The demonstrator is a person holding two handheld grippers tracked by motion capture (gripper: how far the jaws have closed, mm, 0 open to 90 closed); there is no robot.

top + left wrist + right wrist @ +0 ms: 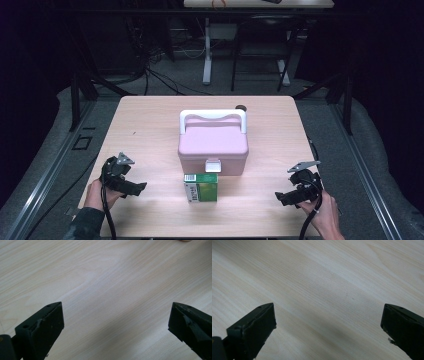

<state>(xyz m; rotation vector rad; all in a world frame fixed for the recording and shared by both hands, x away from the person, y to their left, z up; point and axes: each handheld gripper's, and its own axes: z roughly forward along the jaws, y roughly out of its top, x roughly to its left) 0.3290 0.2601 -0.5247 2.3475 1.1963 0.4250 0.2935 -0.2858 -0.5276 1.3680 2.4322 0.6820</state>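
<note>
A pink box (pixel 213 145) with a white handle and a white front latch stands shut at the middle of the wooden table (pixel 150 125). Just in front of it lies a small green carton (pixel 201 187) with a barcode label. My left gripper (pixel 136 190) rests low at the front left, held by a hand, its jaws wide open over bare wood (pixel 115 315). My right gripper (pixel 281 197) sits at the front right, also open, with nothing between its fingers (pixel 252 332). Both point inward toward the carton.
A small dark round object (pixel 241 107) lies at the table's far edge behind the box. Beyond the table stand desk legs (pixel 207 55) and cables on a dark floor. Metal rails run along both sides of the table.
</note>
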